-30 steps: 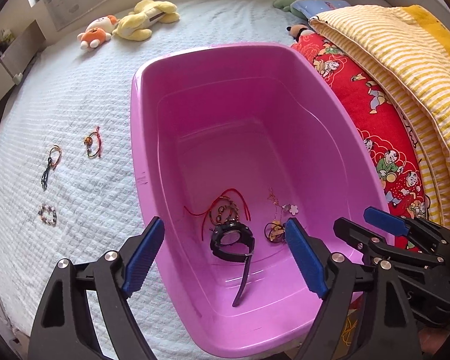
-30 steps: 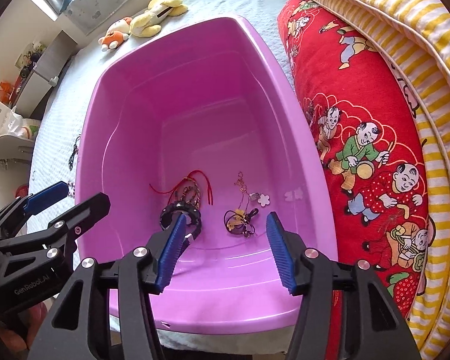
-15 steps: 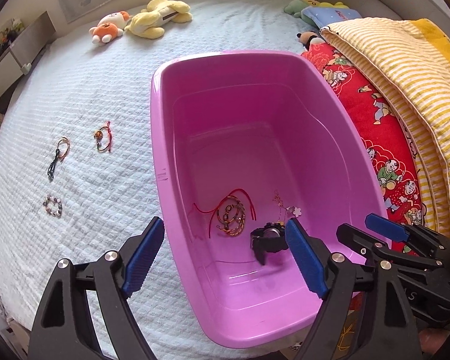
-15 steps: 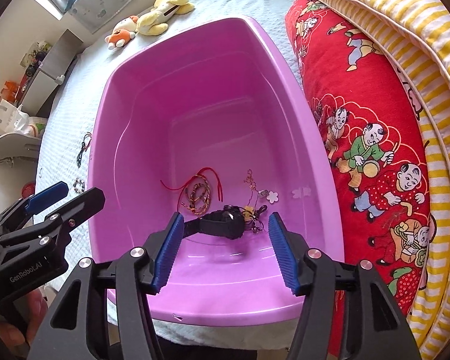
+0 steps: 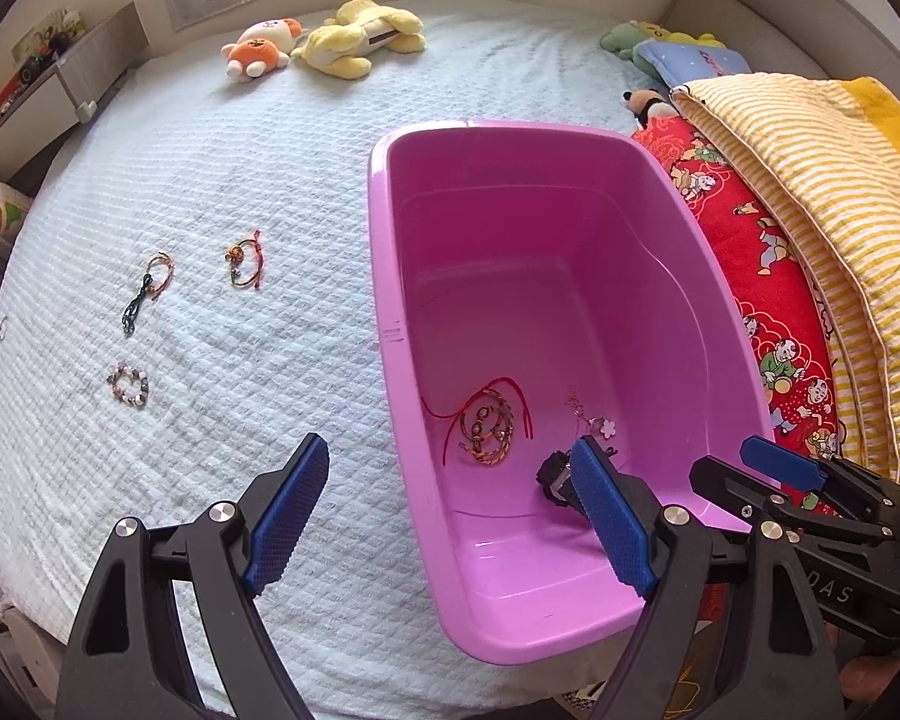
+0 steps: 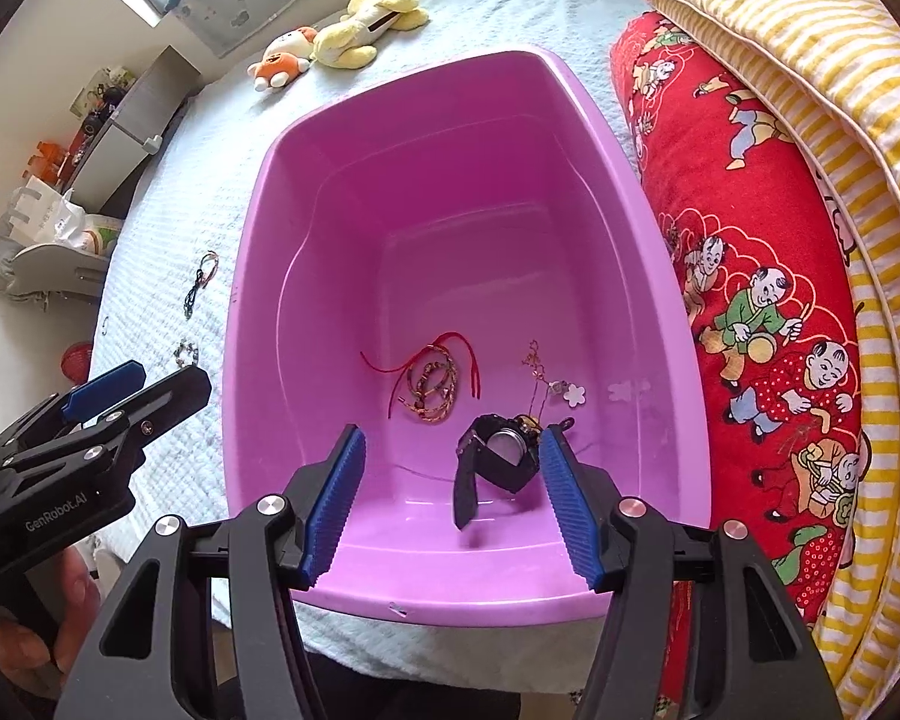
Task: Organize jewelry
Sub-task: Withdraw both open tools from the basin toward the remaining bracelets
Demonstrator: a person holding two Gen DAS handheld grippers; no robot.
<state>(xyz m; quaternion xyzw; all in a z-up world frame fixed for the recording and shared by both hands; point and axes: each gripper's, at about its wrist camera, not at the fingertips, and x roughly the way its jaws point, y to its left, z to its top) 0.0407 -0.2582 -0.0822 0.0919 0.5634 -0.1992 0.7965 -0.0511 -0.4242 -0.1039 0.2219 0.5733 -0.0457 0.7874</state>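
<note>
Since a second ago the black wristwatch (image 6: 498, 456) has left the right gripper (image 6: 450, 501), whose jaws have just been opening, and now lies tipped on its side on the floor of the glossy pink plastic tub (image 6: 252, 324), its metal case back showing and one strap trailing toward the lower edge of the right wrist view; the blue ribbed pads stand apart with nothing pressed between them, the watch lying beyond them close to the right pad. In the left wrist view the tub has slid from the centre to the right half of the frame, and more of the white quilted bedspread (image 5: 210, 192) shows. The left gripper (image 5: 450, 516) is spread wide and empty, one pad over the bedspread, the other over the tub. Inside the tub, just beyond the watch, lie a coiled beaded bracelet with red cord (image 6: 435, 381) and a thin gold chain with a white flower charm (image 6: 561, 387). On the bedspread at the left of the left wrist view lie three more pieces: a dark cord bracelet (image 5: 147, 291), a red-and-orange cord bracelet (image 5: 246, 258) and a round bead bracelet (image 5: 129, 384). A red printed quilt (image 6: 762, 276) and a yellow striped blanket (image 6: 810, 42) lie folded along the tub's right side
</note>
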